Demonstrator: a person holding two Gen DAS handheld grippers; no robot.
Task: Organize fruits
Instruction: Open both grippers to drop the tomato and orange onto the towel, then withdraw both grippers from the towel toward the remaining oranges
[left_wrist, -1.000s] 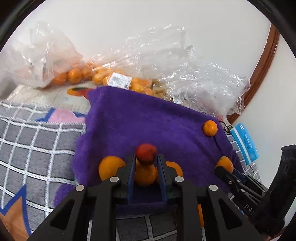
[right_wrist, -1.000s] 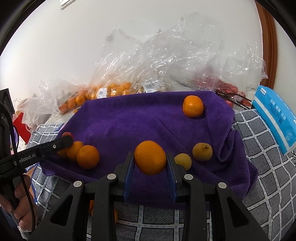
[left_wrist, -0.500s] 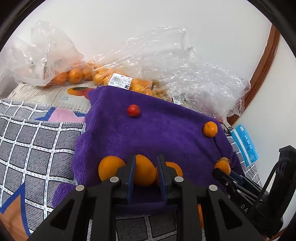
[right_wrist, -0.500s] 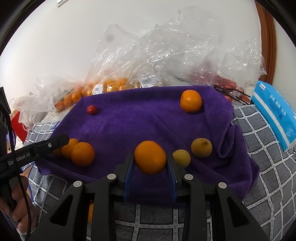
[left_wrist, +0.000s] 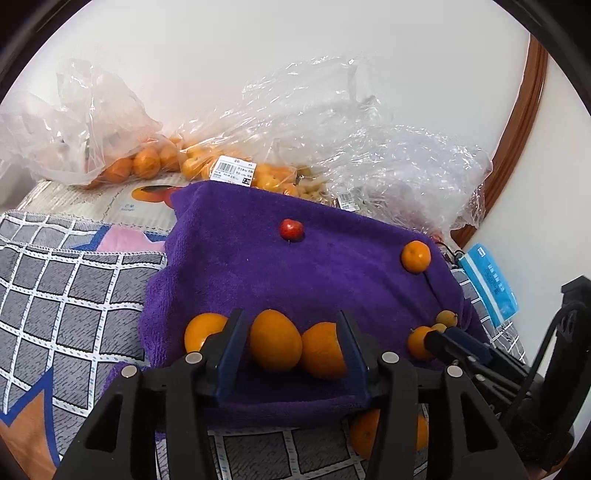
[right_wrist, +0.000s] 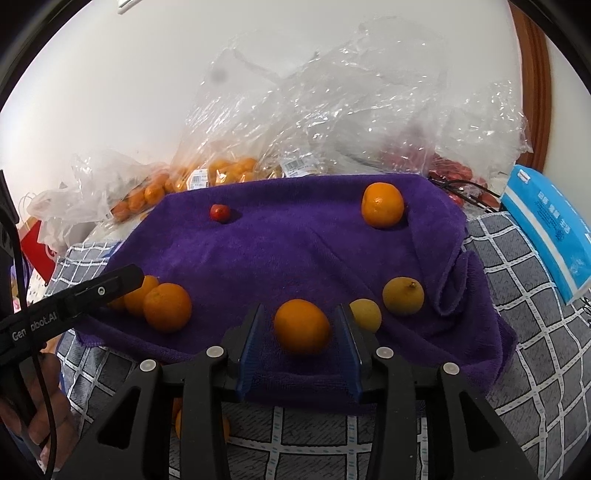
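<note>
A purple towel (left_wrist: 332, 280) (right_wrist: 295, 251) lies on a checked blanket. My left gripper (left_wrist: 290, 343) is open over the towel's near edge, with three oranges (left_wrist: 275, 345) in a row at its fingers. A small red fruit (left_wrist: 291, 229) (right_wrist: 220, 213) lies far back on the towel. My right gripper (right_wrist: 301, 332) is open around an orange (right_wrist: 302, 326) resting on the towel. Two yellow fruits (right_wrist: 402, 295) lie to its right, and a lone orange (right_wrist: 382, 205) sits at the far right.
Clear plastic bags of oranges (left_wrist: 147, 158) (right_wrist: 229, 170) lie behind the towel against the wall. A blue packet (right_wrist: 546, 229) lies at the right. An orange (left_wrist: 369, 432) sits on the blanket below the towel's edge. The left gripper's finger (right_wrist: 92, 295) reaches in from the left.
The left gripper let go of the small red fruit, which now lies far back on the towel, and opened wide. The right gripper opened and its orange now rests on the towel.
</note>
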